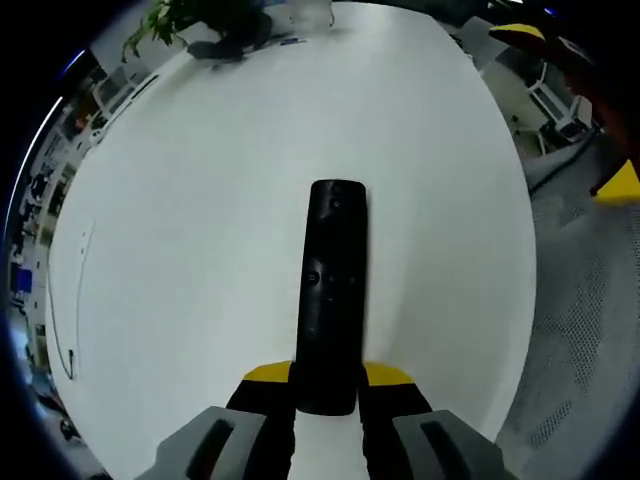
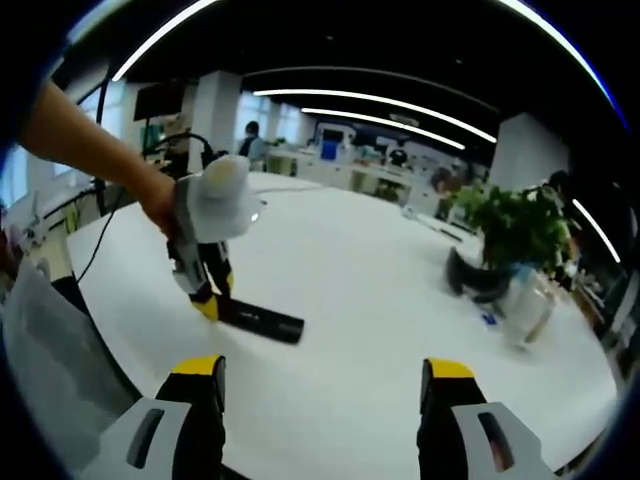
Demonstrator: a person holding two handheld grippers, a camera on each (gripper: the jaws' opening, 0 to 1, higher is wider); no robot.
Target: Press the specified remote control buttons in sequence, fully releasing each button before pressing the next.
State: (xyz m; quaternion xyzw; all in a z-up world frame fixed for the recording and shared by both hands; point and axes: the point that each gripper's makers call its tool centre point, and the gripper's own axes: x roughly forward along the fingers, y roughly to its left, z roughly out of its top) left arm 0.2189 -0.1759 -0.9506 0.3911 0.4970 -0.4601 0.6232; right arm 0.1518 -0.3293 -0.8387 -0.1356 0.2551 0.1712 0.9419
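Here the black remote control (image 1: 332, 290) lies flat on the white table (image 1: 200, 200), its near end clamped between the yellow-tipped jaws of the left gripper (image 1: 328, 385). The grip looks chosen to pin the remote steady with its button face up, so the other tool can come down on a key without the body sliding. In the right gripper view the same arrangement shows from across the table: the left gripper (image 2: 212, 300) stands nearly upright over the remote (image 2: 262, 321), held from above by a person's hand (image 2: 160, 205) with the forearm reaching in from the upper left.

The right gripper (image 2: 320, 385) hangs well apart from the remote, jaws spread wide and holding nothing — it is pointed across the tabletop, not down at the buttons. No key seems to be pressed yet, though the buttons are too small and dark to read.

Further along the table stand a potted plant (image 2: 515, 225) and, beside it, what may be a clear bottle (image 2: 527, 310) — blurred at this range.
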